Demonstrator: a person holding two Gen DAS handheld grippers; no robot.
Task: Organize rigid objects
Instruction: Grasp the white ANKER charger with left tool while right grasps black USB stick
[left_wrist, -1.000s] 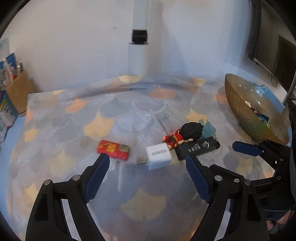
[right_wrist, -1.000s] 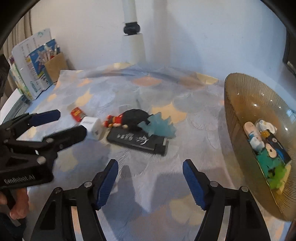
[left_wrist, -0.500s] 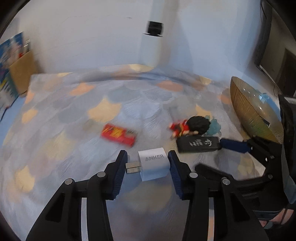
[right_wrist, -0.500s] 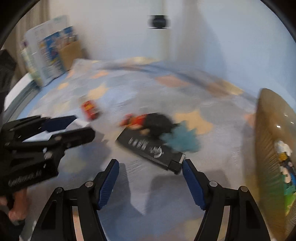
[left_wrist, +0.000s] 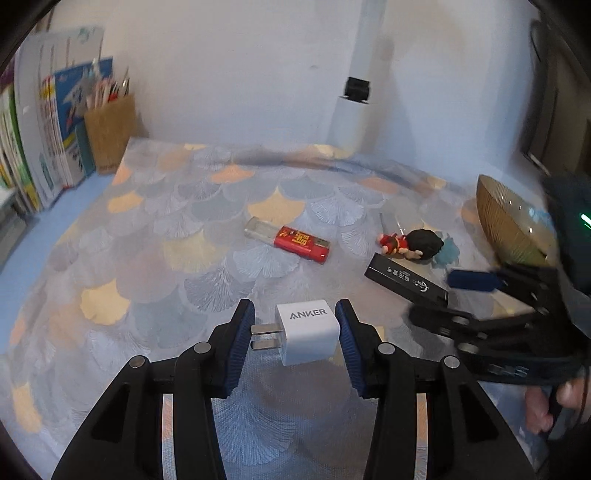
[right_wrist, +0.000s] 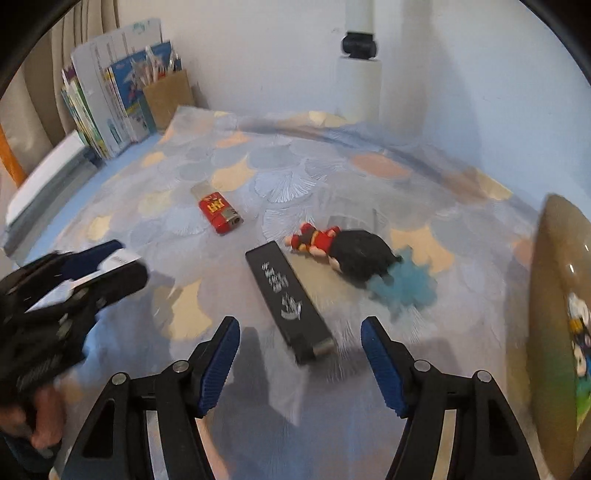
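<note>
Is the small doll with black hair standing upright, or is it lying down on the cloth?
Lying down. The doll rests on its side on the patterned cloth, red body stretched out level beside the black bar.

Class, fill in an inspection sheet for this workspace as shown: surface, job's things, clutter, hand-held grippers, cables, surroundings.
Surface: patterned tablecloth, lying flat.
Job's things: white charger between the left pads; red lighter, black stick, figurine and blue toy loose on the cloth; amber bowl at the right edge, with small toys inside.
Clutter: nothing seen.
Grippers: left hand-held gripper shut on the charger; right hand-held gripper open, jaws closing, around the stick's near end, pads not touching.
Cables: nothing seen.
Surroundings: books, pen holder, white post against the wall.
</note>
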